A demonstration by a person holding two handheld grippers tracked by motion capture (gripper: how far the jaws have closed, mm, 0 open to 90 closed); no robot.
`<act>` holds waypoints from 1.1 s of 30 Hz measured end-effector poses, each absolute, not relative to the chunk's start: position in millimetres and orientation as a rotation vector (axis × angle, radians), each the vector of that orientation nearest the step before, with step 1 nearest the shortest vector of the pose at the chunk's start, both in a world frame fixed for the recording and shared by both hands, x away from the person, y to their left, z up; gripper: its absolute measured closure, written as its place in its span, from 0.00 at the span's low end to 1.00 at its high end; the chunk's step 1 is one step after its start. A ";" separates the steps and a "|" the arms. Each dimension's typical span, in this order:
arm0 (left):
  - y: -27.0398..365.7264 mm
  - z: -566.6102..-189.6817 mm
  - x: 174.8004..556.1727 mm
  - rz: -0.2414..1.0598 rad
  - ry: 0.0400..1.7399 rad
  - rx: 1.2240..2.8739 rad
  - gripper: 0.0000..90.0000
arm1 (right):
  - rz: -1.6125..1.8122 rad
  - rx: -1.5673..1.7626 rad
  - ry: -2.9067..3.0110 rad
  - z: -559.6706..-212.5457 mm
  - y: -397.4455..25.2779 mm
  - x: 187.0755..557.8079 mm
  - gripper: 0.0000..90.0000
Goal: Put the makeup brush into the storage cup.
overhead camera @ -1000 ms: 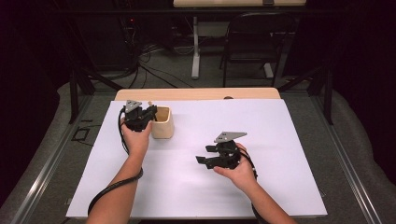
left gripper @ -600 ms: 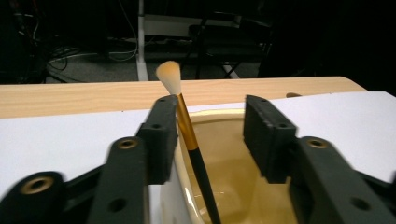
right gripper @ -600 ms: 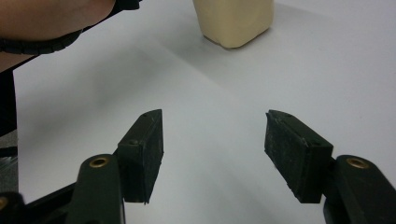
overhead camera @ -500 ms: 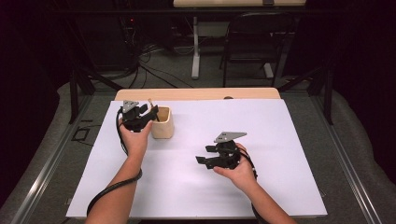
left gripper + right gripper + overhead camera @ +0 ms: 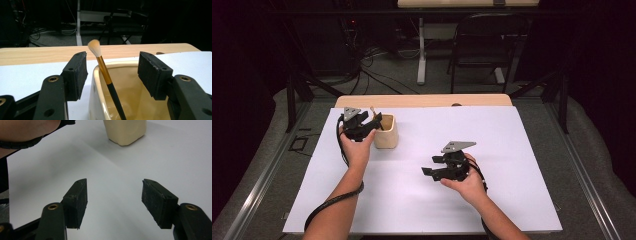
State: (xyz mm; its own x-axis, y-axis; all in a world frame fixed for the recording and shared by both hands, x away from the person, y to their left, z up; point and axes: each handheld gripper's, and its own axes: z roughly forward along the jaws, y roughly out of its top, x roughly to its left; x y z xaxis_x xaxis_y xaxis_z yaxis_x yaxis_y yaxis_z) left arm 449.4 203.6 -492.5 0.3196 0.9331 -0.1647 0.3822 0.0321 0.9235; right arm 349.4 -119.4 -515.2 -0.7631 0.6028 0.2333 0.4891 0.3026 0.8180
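Table: white surface; your work area sits at its 10 o'clock.
Cup: cream, upright, just right of your left gripper.
Right gripper: jaws spread, empty, resting low toward 5 o'clock, well apart from the cup.
Left gripper: jaws spread, straddling the cup's near rim, gripping nothing.
Brush: standing in the cup, bristles up, leaning toward 11 o'clock.
Progress: judged near complete; the brush is in the cup and free. Remaining: you withdraw the left gripper.
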 end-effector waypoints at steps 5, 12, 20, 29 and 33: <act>202.9 -489.5 448.7 0.663 1.250 1.547 0.44 | 1.464 1.024 2.438 -515.2 -119.4 349.5 0.41; 201.2 -486.2 446.9 0.673 1.241 1.556 0.44 | 1.463 1.027 2.438 -515.3 -119.5 349.5 0.41; 203.1 -479.2 443.3 0.690 1.216 1.580 0.42 | 1.470 1.027 2.432 -515.3 -119.4 349.6 0.41; 206.5 -472.9 439.4 0.668 1.201 1.615 0.41 | 1.467 1.027 2.432 -515.1 -119.4 349.5 0.41; 207.9 -470.2 436.6 0.658 1.190 1.621 0.41 | 1.470 1.024 2.431 -515.3 -119.3 349.6 0.41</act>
